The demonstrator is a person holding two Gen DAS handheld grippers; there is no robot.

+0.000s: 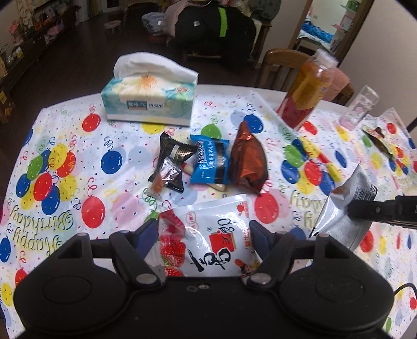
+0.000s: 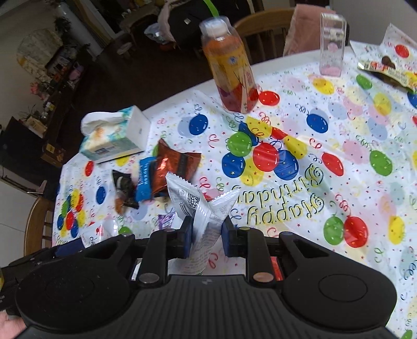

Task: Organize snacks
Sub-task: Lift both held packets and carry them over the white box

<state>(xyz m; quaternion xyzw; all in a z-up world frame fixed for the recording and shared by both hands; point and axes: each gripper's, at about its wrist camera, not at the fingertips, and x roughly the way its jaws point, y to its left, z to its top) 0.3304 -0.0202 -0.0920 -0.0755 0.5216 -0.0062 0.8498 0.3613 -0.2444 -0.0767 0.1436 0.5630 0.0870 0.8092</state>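
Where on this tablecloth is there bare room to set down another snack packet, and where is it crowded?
Free: the wide stretch right of the "Happy Birthday" lettering, between the orange juice bottle and the near edge; also the left side beside the balloon cluster. Crowded: the snack pile below the tissue box, around the blue wrapper and brown foil packet.

A lived-in home. A wooden dining chair [image 2: 263, 23] stands by the surface [image 2: 299, 67] with its birthday cloth. Cluttered shelves [image 1: 28, 49] line the wall.
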